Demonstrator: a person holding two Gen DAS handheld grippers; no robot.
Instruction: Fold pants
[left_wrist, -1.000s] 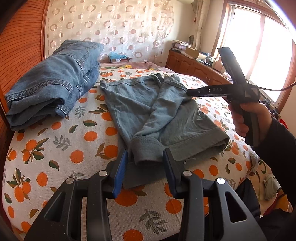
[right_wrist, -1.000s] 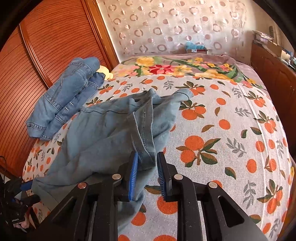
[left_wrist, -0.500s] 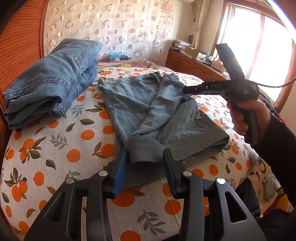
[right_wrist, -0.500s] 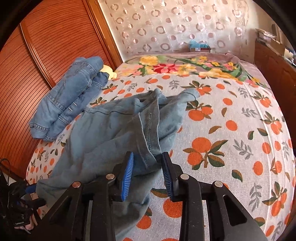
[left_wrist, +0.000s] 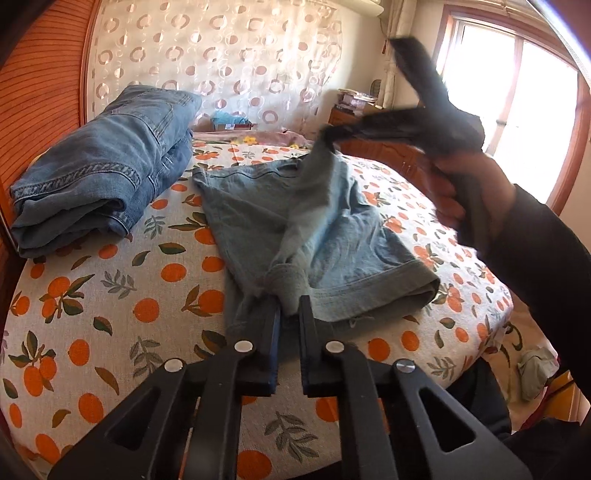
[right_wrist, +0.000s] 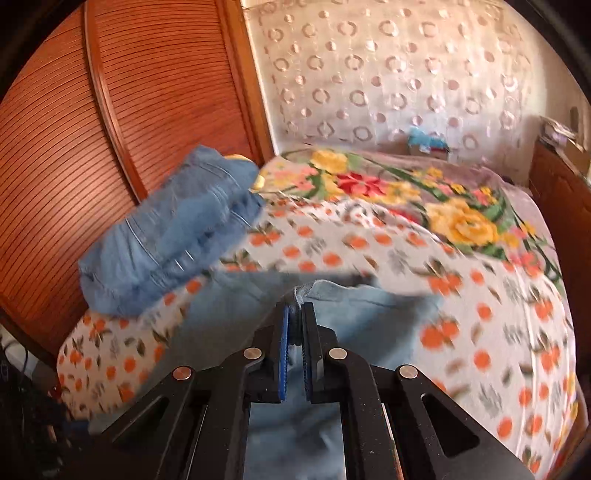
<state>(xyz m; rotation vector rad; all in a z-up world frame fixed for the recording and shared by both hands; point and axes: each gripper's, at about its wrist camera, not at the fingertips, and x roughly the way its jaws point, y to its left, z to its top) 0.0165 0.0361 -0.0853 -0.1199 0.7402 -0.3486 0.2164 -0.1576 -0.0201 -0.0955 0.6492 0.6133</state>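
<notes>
**Both grippers now pinch the pants**

The left gripper (left_wrist: 287, 314) has its jaws nearly closed, with only a thin gap, and they are clenched on the cuff of one leg of the pants (left_wrist: 314, 236). The right gripper (right_wrist: 295, 314) has its jaws squeezed tight too, grasping a fold of the light blue cloth near the top end of the pants (right_wrist: 369, 310). In the left view the right gripper (left_wrist: 328, 134) is at 1 o'clock, blurry, and it lifts a peak of cloth up off the bed (left_wrist: 110, 314).

Half a second ago both pairs of jaws were wide open around the cloth, not pinching it. Now both have shut on it. The right gripper has also risen, so the cloth hangs from it like a little tent. The near cuff is bunched up where it lay flat before.

The pants lie in the middle of the bed, on a sheet with orange fruit on it. The other leg lies flat at 3 o'clock from the left gripper. A stack of folded darker jeans (left_wrist: 103, 177) sits at 10 o'clock, well apart from the pants, beside a brown wooden wall (right_wrist: 110, 129). A flowery blanket (right_wrist: 424, 199) covers the far end of the bed. A bright window (left_wrist: 517, 110) is at 2 o'clock.
</notes>
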